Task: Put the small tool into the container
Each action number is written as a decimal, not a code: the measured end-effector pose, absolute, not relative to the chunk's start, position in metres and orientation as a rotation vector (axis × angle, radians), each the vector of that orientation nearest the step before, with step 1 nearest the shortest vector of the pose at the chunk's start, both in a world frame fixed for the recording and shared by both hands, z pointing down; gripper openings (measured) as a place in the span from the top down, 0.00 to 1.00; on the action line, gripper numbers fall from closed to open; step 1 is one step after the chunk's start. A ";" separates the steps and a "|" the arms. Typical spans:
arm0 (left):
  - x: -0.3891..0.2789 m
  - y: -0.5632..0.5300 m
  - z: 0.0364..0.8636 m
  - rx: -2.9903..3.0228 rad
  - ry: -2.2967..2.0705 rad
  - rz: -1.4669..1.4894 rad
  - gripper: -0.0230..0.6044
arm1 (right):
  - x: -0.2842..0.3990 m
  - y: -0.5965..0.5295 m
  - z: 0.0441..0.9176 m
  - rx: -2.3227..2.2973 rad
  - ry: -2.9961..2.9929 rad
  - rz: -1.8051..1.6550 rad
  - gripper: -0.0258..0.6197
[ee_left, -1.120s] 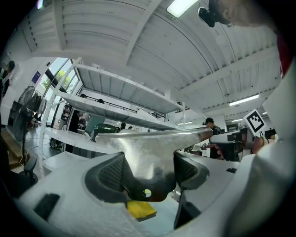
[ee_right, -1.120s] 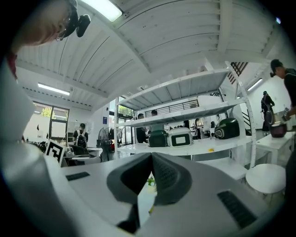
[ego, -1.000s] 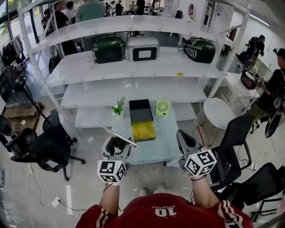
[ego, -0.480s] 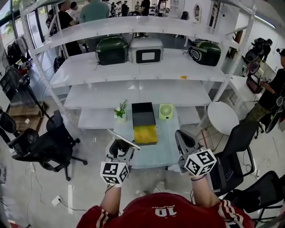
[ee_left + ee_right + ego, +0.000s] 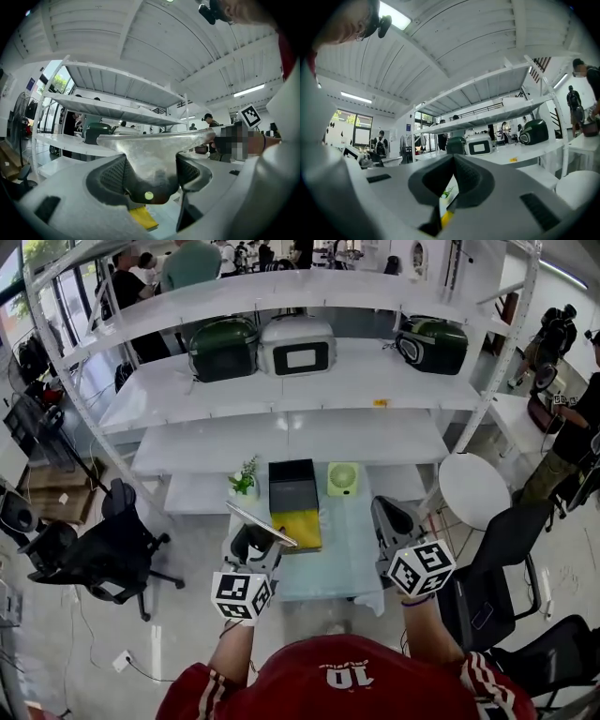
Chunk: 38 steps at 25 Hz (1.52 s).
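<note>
My left gripper (image 5: 253,542) is shut on a small metal tool (image 5: 261,524), a flat silvery blade with a dark handle. In the left gripper view the tool (image 5: 154,150) lies crosswise between the pads (image 5: 112,176). It hangs over the near left edge of a small glass table (image 5: 349,559). On that table lies the container (image 5: 295,491), a black box with a yellow insert at its near end. My right gripper (image 5: 392,521) is shut and holds nothing, over the table's near right side; its jaws (image 5: 452,180) meet in the right gripper view.
A small potted plant (image 5: 245,478) and a green desk fan (image 5: 344,478) flank the box. White shelves (image 5: 281,381) behind carry two green radios and a white appliance. Office chairs (image 5: 103,549) stand left and right. A round white table (image 5: 473,488) is at right. People stand at the back and right.
Both grippers and the tool hold nearly the same place in view. The scene has shifted slightly as the head camera moved.
</note>
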State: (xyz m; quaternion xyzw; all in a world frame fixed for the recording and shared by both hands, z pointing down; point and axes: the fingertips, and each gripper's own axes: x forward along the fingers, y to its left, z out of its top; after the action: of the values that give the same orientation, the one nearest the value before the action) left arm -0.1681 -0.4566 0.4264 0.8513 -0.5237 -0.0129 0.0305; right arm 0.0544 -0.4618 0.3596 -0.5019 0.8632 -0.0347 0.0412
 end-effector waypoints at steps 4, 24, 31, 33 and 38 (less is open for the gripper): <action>-0.151 -0.476 0.424 2.626 -1.649 -0.012 0.47 | 0.069 -0.482 0.362 -1.528 2.663 -0.074 0.96; -0.142 -0.573 0.507 2.649 -1.485 0.226 0.47 | 0.044 -0.573 0.423 -1.571 2.739 -0.197 0.96; -0.153 -0.608 0.561 2.617 -1.346 0.318 0.47 | 0.028 -0.604 0.457 -1.592 2.716 -0.311 0.96; -0.153 -0.615 0.578 2.613 -1.309 0.361 0.47 | 0.029 -0.612 0.469 -1.626 2.707 -0.344 0.96; -0.149 -0.625 0.624 2.604 -1.213 0.498 0.47 | 0.034 -0.623 0.499 -1.696 2.684 -0.415 0.96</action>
State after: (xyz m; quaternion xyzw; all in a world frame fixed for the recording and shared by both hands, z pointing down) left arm -0.1493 -0.6254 0.6243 0.8874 -0.4134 0.1698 0.1130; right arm 0.0335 -0.6234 0.4989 -0.5295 0.8379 -0.1294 -0.0301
